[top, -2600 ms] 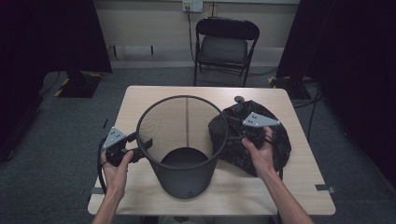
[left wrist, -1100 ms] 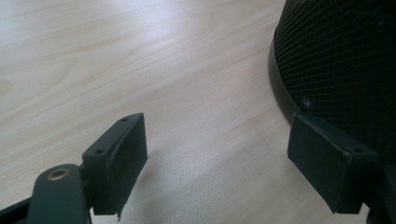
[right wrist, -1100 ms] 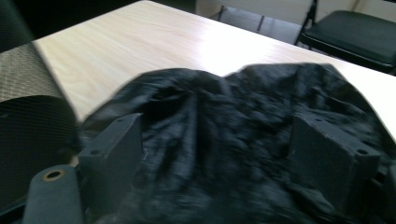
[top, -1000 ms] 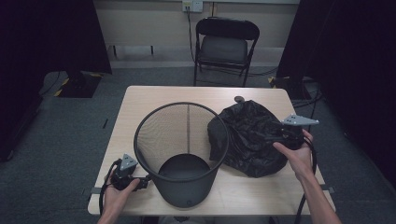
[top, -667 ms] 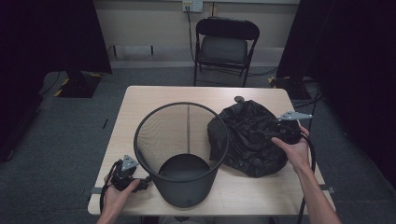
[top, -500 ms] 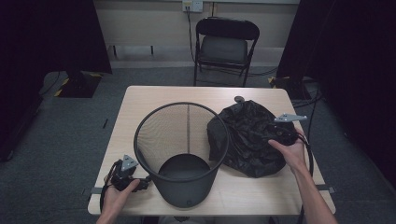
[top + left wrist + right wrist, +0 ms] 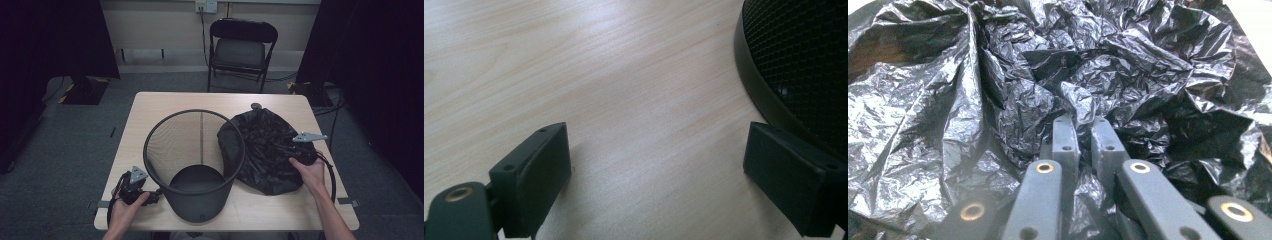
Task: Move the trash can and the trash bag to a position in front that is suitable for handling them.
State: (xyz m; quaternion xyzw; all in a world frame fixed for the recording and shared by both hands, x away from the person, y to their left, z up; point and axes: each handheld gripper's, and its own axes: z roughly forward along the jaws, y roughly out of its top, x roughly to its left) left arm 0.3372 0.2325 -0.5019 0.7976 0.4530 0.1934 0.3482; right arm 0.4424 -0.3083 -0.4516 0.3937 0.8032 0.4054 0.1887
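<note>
bag: black plastic bag (image 7: 267,150) crumpled in a heap on surface (image 7: 150,115), right of bin, touching its side; no clear long axis
right hand-held gripper (image 7: 1079,131): jaws just closed, pinching a bag fold; fold visible in right gripper view
left hand-held gripper (image 7: 659,165): jaws wide, nothing between, by bin base
bin: mesh wastebasket (image 7: 194,165) upright, mouth up, nothing inside

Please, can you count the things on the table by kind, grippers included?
Mesh wastebasket: 1
Black plastic bag: 1
Grippers: 2, left gripper, right gripper
Small dark round item at the far edge: 1
Total: 5
</note>
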